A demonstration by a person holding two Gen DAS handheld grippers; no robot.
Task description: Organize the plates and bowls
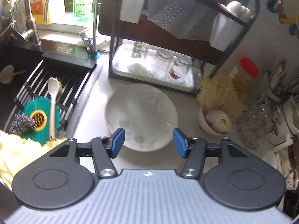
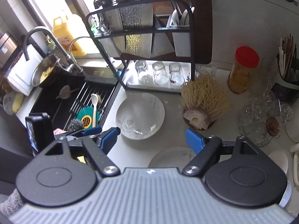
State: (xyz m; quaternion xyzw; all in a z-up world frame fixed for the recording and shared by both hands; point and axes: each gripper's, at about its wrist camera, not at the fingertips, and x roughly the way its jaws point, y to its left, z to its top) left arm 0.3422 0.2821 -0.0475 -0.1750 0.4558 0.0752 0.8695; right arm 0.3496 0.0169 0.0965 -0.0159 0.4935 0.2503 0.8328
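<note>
A white plate point(image 1: 141, 115) with a faint flower pattern lies on the pale counter in front of the black dish rack point(image 1: 168, 37). My left gripper point(image 1: 148, 142) hovers over the plate's near rim, open, with nothing pinched between its blue pads. In the right wrist view the same plate point(image 2: 140, 114) sits ahead, and a second white plate point(image 2: 170, 157) lies just under my right gripper point(image 2: 153, 138), which is open and empty. The left gripper's blue tip point(image 2: 92, 130) shows at the left of that view.
Sink point(image 1: 22, 85) at left holds a slatted rack, green mat, white spoon point(image 1: 53, 100) and steel wool. The rack's tray carries three upturned glasses point(image 1: 160, 63). A brush in a cup point(image 1: 214, 110), a red-lidded jar point(image 2: 243, 69), a wire basket of glassware point(image 2: 265, 115) and a chopstick holder crowd the right.
</note>
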